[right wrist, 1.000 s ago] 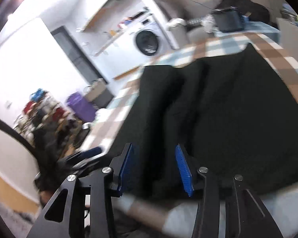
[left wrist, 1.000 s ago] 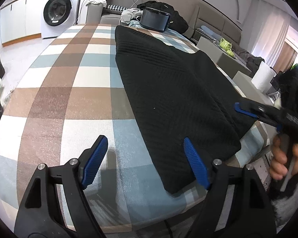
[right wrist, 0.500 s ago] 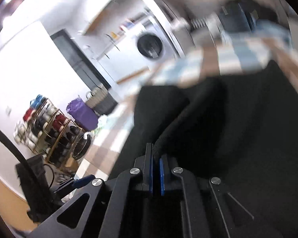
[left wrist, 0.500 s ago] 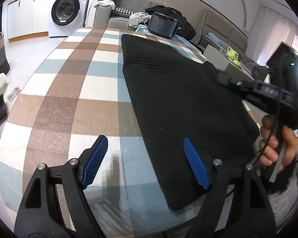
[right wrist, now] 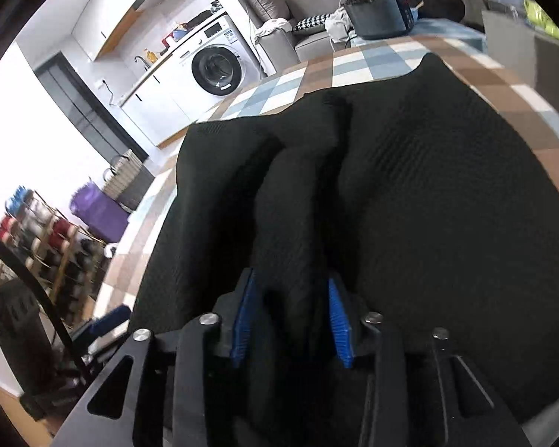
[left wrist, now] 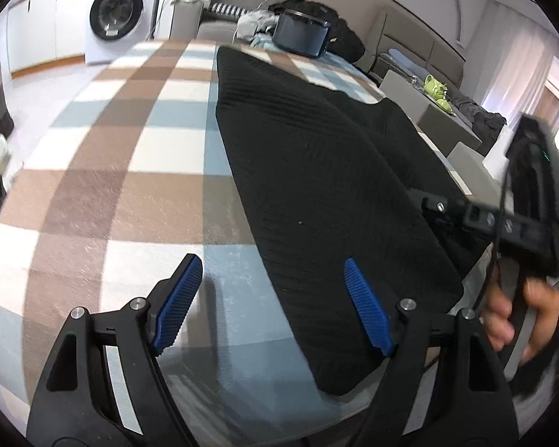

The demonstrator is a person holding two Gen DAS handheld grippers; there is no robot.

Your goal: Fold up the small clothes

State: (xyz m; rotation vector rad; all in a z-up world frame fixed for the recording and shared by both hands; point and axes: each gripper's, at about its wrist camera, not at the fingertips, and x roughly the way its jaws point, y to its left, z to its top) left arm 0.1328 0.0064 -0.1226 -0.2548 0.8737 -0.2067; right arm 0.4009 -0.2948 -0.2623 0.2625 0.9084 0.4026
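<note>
Left wrist view: the left gripper (left wrist: pixel 272 305) fills the bottom of the frame, its blue pads (left wrist: pixel 177 305) spread wide with nothing between them. They hang over a checked cloth (left wrist: pixel 130 171) of brown, white and pale blue squares that covers the table. A black knit garment (left wrist: pixel 316 171) lies flat on the cloth, running from the upper centre down to the lower right; its near corner sits just behind the right-hand pad. At the right edge a hand (left wrist: pixel 521 316) grips the handle of the right gripper (left wrist: pixel 434 210), whose tip reaches onto the garment's right side. At the upper left stands a washer (left wrist: pixel 119 15); at top centre a dark round pot (left wrist: pixel 302 33) sits beyond the garment's far end.

Right wrist view: the right gripper (right wrist: pixel 290 320) is at the bottom centre. Its jaws have just been opening from a tight pinch, and a raised ridge of the garment (right wrist: pixel 428 193) stands between the blue pads (right wrist: pixel 242 320). The pads look close to the ridge on both sides, but the pictures do not show whether they press it. The garment fills the centre and right of the frame, bunched into long folds that run away from the jaws. The cloth (right wrist: pixel 354 63) shows beyond it, with the pot (right wrist: pixel 380 18) at the top and the washer (right wrist: pixel 216 70) at the upper left. A shoe rack (right wrist: pixel 44 234) stands at the left edge, and part of the left gripper (right wrist: pixel 108 318) shows at the lower left.
</note>
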